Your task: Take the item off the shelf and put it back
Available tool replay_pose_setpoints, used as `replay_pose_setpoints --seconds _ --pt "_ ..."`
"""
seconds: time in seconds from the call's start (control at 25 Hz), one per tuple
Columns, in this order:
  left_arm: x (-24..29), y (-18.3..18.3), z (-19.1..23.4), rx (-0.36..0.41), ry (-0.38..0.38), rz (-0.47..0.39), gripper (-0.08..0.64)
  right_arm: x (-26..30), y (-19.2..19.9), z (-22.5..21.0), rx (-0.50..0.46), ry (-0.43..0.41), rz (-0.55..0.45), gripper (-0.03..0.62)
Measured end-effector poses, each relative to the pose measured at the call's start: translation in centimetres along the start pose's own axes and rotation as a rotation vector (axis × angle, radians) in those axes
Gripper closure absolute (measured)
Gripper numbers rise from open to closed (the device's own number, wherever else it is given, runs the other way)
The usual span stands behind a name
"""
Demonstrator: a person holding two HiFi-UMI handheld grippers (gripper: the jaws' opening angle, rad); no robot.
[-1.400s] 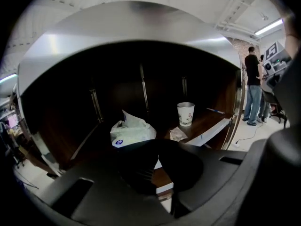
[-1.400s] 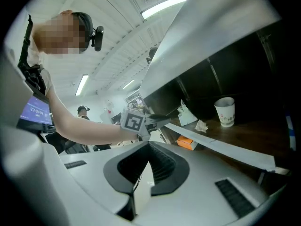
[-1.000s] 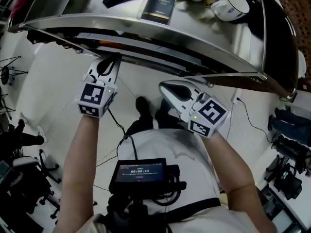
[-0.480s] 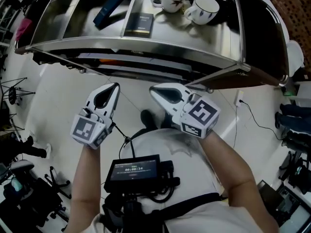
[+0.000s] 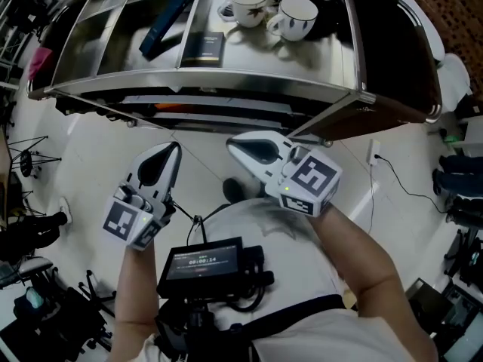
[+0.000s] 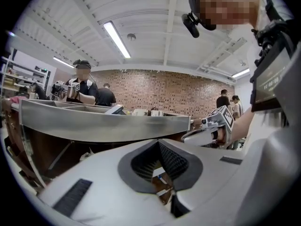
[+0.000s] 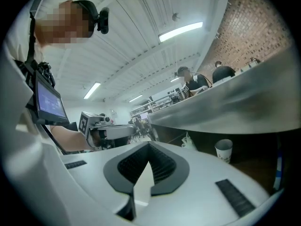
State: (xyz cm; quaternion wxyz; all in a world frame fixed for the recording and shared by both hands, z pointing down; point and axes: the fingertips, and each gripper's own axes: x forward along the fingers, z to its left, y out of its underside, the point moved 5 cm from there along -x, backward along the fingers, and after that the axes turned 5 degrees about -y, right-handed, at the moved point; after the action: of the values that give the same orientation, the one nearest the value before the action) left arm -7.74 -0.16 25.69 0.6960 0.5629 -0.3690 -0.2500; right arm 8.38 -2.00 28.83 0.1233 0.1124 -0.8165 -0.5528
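A steel shelf [image 5: 226,81] spans the top of the head view. On it lie a long dark blue box [image 5: 170,19] and a flat black box [image 5: 204,48], with two white cups [image 5: 249,2] [image 5: 296,16] to their right. Both grippers hang below the shelf's front edge, apart from it. My left gripper [image 5: 172,151] is shut and holds nothing. My right gripper [image 5: 235,143] is also shut and empty. In the left gripper view the left gripper [image 6: 164,173] points at the shelf rim [image 6: 103,121]. In the right gripper view the right gripper [image 7: 146,173] points along that rim [image 7: 225,107].
A small screen [image 5: 200,259] hangs on the person's chest. Cables run over the white floor [image 5: 90,149]; chairs and gear stand at the left and right edges. A paper cup [image 7: 224,150] sits under the shelf. Other people [image 6: 84,86] stand behind it.
Both grippers have drawn back from under the shelf edge toward the person, the left one down and to the left. More of the shelf top now shows.
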Motion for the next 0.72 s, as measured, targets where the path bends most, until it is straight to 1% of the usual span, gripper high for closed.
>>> replay_pose_setpoints --seconds 0.28,0.36,0.44,0.56,0.72 --pt "-0.8 -2.3 -1.9 0.013 0.045 -0.042 0.555 -0.6 -2.7 1.7 -0.053 -0.019 -0.033 0.588" --pt "-0.8 -2.5 -2.4 0.027 0.062 -0.040 0.555 -0.6 -3.6 2.4 -0.077 -0.032 -0.045 0.588" --pt "-0.7 -2.3 -3.0 0.022 0.079 -0.037 0.555 -0.6 -4.2 3.1 -0.102 -0.039 -0.055 0.588" --pt "-0.7 -1.9 -3.7 -0.007 0.101 -0.039 0.555 -0.6 -4.3 3.6 -0.106 -0.044 -0.043 0.589" --pt "-0.5 -1.7 -4.6 -0.004 0.130 -0.037 0.555 -0.9 -3.9 3.5 -0.098 -0.036 -0.039 0.589"
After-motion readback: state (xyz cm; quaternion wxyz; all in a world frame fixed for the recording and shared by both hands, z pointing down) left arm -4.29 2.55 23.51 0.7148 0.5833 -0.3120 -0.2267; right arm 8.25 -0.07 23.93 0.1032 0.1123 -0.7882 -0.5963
